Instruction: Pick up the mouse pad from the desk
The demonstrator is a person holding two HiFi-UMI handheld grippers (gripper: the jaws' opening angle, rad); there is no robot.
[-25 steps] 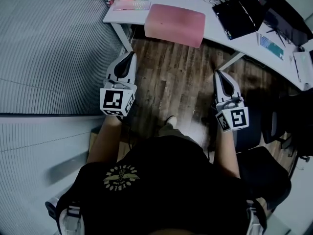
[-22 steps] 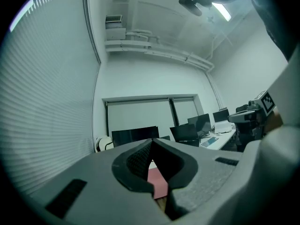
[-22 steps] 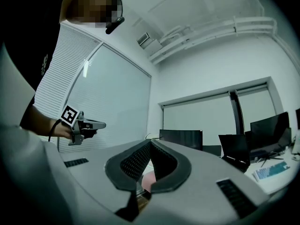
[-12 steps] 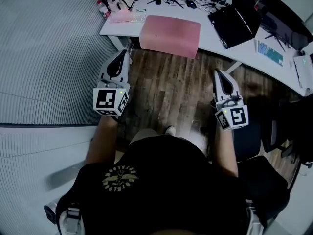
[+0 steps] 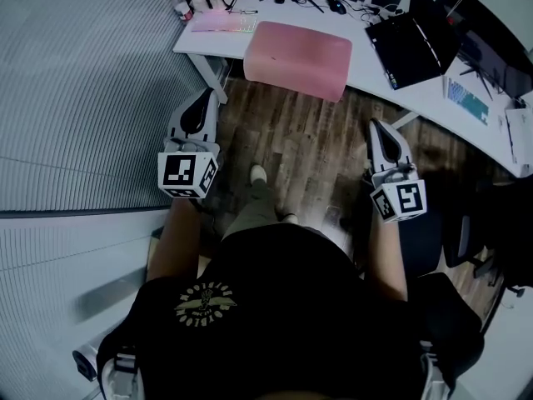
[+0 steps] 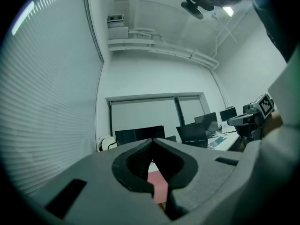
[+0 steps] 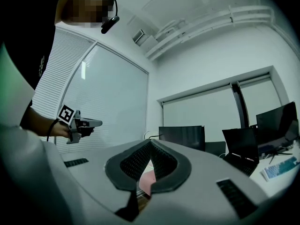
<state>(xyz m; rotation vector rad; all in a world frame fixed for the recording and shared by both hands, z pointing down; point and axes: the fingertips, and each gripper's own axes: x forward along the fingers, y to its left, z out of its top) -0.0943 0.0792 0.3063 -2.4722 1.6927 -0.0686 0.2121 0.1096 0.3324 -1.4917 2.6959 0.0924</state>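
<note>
Grippers both shut and empty: the left gripper [image 5: 209, 96] and right gripper [image 5: 376, 127] are held level over the wood floor [image 5: 308, 148], each with its jaws pressed together and nothing between them. The gripper views agree, and each shows a sliver of pink beyond the closed tips. That pink is the pad [image 5: 298, 55], lying well ahead of both on the white desk [image 5: 441, 90], left of an open laptop [image 5: 408, 44], its near edge seeming to hang over the desk's front. The step in hand looks like the approach. Next, the person needs to close the distance, open one gripper and take that overhanging edge. Against a second ago, a shoe [image 5: 259, 173] has stepped forward between the grippers, whose jaws have stayed closed
</note>
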